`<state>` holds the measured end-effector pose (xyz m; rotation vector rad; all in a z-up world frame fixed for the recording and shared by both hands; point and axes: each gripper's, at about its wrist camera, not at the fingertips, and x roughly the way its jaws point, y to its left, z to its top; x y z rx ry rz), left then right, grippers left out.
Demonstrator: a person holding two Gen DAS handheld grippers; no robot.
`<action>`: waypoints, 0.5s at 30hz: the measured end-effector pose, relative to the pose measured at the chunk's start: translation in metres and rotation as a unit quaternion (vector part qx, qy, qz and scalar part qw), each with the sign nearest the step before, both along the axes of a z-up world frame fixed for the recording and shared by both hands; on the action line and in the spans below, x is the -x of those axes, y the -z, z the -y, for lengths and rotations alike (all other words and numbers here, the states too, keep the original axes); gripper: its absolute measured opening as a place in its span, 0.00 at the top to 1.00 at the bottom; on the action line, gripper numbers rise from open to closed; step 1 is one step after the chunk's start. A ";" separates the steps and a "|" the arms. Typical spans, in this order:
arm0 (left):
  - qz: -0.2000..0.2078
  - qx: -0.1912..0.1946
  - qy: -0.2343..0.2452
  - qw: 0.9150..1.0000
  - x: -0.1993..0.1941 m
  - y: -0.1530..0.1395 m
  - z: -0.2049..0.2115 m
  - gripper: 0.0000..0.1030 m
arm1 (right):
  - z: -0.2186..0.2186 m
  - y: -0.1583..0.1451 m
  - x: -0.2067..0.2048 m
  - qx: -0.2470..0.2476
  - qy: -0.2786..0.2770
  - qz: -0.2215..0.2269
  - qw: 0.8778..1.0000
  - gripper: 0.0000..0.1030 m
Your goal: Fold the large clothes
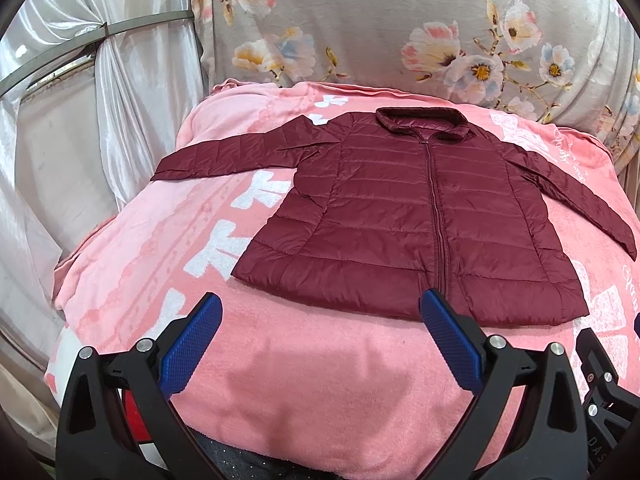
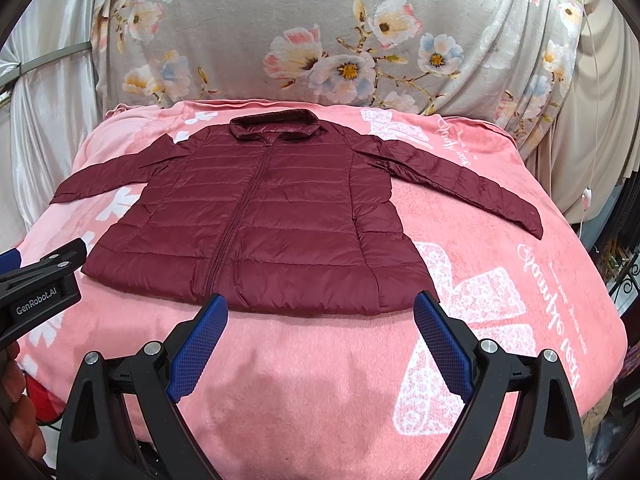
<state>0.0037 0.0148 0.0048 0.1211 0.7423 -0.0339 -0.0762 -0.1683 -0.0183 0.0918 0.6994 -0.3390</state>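
Note:
A dark red quilted jacket (image 1: 404, 208) lies flat and zipped, front up, on a pink blanket (image 1: 320, 380), collar at the far end and both sleeves spread out to the sides. It also shows in the right wrist view (image 2: 264, 220). My left gripper (image 1: 320, 304) is open and empty, hovering just short of the jacket's near hem. My right gripper (image 2: 320, 304) is open and empty too, just short of the hem. The left gripper's body (image 2: 40, 284) shows at the left edge of the right wrist view.
The pink blanket (image 2: 320, 380) with white bow prints covers a raised bed-like surface. A grey floral sheet (image 1: 400, 28) hangs behind it. White curtains (image 1: 80, 120) stand at the left. A thin cord (image 2: 588, 200) hangs at the right.

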 end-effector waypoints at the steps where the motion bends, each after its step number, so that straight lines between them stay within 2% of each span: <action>1: 0.000 0.000 0.000 1.000 0.001 0.000 0.001 0.06 | 0.000 0.001 0.000 0.000 0.000 0.000 1.000 0.11; 15: -0.001 0.001 -0.001 1.000 -0.002 0.001 -0.002 0.06 | 0.000 0.000 -0.002 0.001 0.000 -0.001 1.000 0.11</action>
